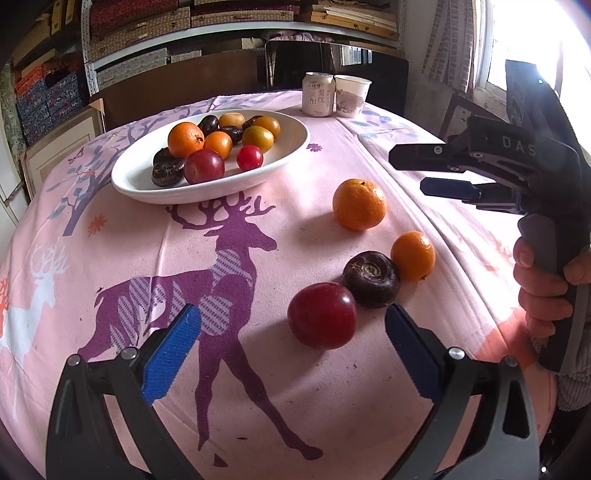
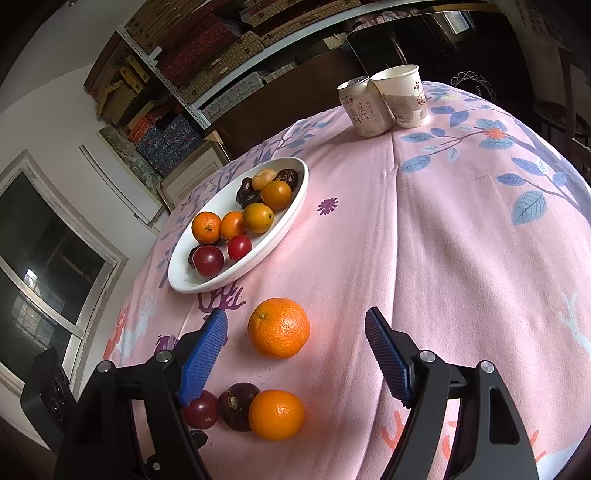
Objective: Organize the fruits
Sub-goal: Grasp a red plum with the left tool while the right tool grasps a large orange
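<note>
Fruit mostly fills the white dish [image 1: 295, 147], yet two mandarins [image 1: 359, 204], a plum [image 1: 322, 315] and a water chestnut [image 1: 371, 278] lie on the worktop near it, both grippers' jaws apart, empty.

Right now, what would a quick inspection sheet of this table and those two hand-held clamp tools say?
Surface: pink deer-print tablecloth, some dark specks.
Job's things: white oval ceramic dish holding mixed fruit; loose on the cloth are a large orange mandarin, a smaller orange mandarin, a dark purple-brown round fruit touching it, and a red plum.
Clutter: pale drink can and white paper cup, side by side at the far edge.
Grippers: left gripper jaws open, near the plum; right gripper jaws open, around the large mandarin, not touching.
Cables: nothing seen.
Surroundings: shelves of woven boxes, bright window.
</note>
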The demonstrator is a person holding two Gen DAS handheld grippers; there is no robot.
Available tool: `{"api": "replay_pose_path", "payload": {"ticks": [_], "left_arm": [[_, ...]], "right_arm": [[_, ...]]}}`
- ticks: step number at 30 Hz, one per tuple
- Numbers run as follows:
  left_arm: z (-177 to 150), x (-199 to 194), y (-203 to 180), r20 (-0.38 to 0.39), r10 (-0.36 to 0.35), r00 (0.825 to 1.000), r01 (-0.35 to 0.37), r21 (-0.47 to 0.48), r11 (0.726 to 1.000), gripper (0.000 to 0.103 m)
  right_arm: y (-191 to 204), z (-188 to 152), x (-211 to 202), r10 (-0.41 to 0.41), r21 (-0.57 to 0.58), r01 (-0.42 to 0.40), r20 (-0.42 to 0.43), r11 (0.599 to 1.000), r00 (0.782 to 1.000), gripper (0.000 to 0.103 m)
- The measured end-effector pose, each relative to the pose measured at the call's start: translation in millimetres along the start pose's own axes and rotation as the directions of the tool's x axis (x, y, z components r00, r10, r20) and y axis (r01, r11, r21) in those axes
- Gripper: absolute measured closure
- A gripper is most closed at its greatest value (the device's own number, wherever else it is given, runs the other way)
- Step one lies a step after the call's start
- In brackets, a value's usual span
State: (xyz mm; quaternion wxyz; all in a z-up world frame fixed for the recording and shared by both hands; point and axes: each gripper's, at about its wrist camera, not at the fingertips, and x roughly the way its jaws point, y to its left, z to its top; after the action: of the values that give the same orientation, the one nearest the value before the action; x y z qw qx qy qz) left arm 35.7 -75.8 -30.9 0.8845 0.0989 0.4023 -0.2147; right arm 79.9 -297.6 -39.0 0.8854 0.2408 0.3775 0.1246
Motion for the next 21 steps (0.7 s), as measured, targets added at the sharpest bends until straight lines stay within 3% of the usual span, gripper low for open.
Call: {"api": "replay_pose_path", "payload": {"ticks": [1,2,3,8,10,13,21], "left_arm": [[-1,0,-1,-0.006,-0.008,1.0,0.008,0.005,1.0,0.023],[-1,3,-2,-0.02,-0.025,0.999,0.025,0.008,1.0,0.045],[-1,5,-3,-0.034,-0.043,0.999,0.043,0.008,0.999,0.051],[-2,3,-5,-0.029,-0.071,0.997,0.072,0.012,0.997,0.055],[-2,5,-5,-0.036,-0.078,0.996,0.078,0.011,0.997,0.063],[-1,4,-1,-0.031,-0.09,0.995,0.09,-0.009,0.996,0.065],[1,-5,17,0.018,-0.031,0.999,0.032,-0.07,0.997,0.066]], "right_arm": [[0,0,1,-0.002,-0.001,0.002,-0.002,1.0,1.0,0.025],[0,0,1,-0.004,-0.002,0.004,-0.004,1.0,1.0,0.025],[0,-1,1,-0.005,-0.003,0.005,-0.005,1.0,1.0,0.025],[-1,-1,2,-0.009,-0.001,0.009,-0.007,1.0,1.0,0.025],[-1,-1,2,-0.009,-0.006,0.009,-0.01,1.0,1.0,0.025],[2,-3,5,-0.012,-0.023,0.011,-0.024,1.0,1.0,0.025],[5,-5,15,-0.011,-0.027,0.009,-0.06,1.0,0.998,0.025]]}}
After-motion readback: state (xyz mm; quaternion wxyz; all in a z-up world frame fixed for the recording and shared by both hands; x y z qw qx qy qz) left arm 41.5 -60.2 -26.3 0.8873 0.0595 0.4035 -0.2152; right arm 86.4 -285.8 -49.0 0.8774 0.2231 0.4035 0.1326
